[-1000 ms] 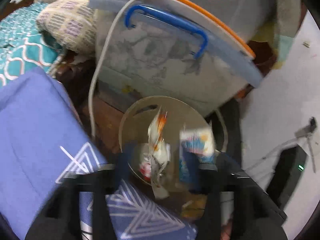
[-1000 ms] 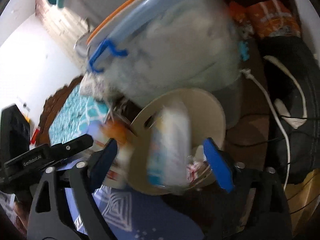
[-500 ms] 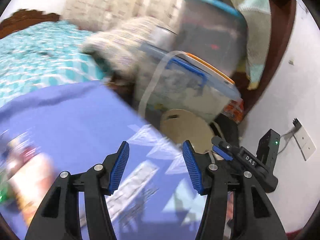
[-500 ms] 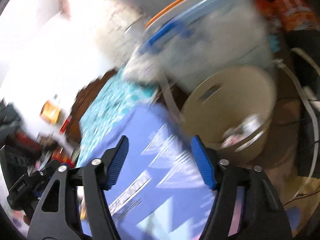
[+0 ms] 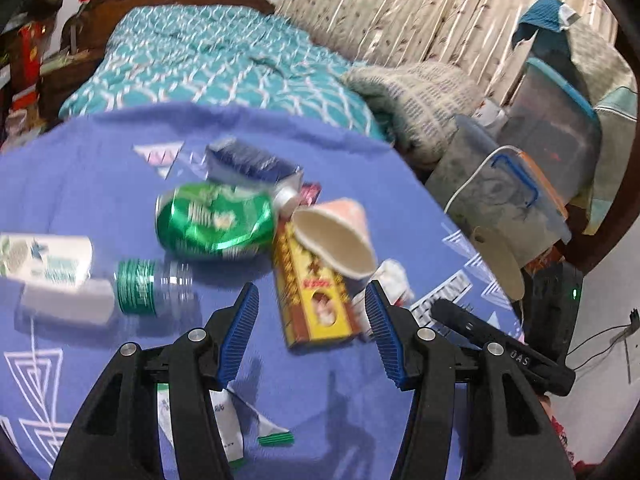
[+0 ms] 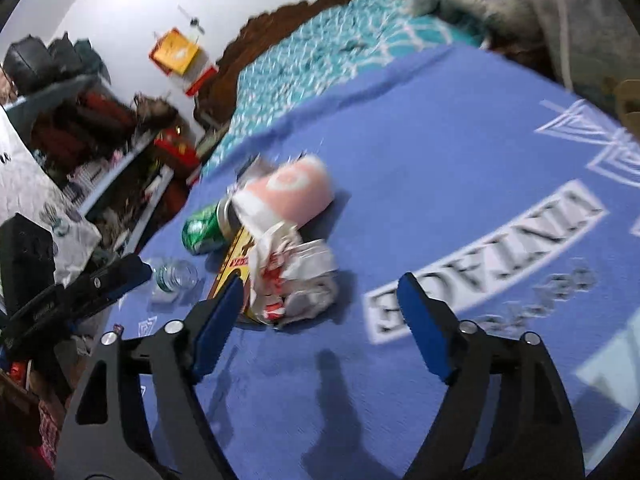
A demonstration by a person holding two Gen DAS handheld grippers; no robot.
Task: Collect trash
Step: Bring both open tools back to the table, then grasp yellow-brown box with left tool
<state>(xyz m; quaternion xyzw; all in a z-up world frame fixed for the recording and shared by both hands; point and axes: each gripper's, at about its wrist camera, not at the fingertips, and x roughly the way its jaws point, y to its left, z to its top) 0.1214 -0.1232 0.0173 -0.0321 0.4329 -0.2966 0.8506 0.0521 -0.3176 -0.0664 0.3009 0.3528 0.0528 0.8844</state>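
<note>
Trash lies on a blue cloth (image 5: 100,184): a yellow carton (image 5: 310,292), a pink paper cup (image 5: 340,236), a crushed green can (image 5: 212,220), a clear bottle with a green label (image 5: 156,288), a blue-white tube (image 5: 252,164) and a white tube (image 5: 44,258). My left gripper (image 5: 312,328) is open and empty, just above the carton's near end. My right gripper (image 6: 320,312) is open and empty beside a crumpled white-red wrapper (image 6: 296,276), with the cup (image 6: 296,192) and can (image 6: 204,228) beyond. The beige bin (image 5: 502,256) stands past the cloth's right edge.
A torn white-green wrapper (image 5: 228,424) lies under my left gripper. A teal bedspread (image 5: 224,60) lies behind the cloth. Lidded storage boxes (image 5: 516,196) and a folded blanket (image 5: 420,96) stand at right. Cluttered shelves (image 6: 100,128) are at left in the right wrist view.
Both grippers let trash drop into the beige bin, then swung away from it back over the blue cloth. Both are now empty above the remaining pile.
</note>
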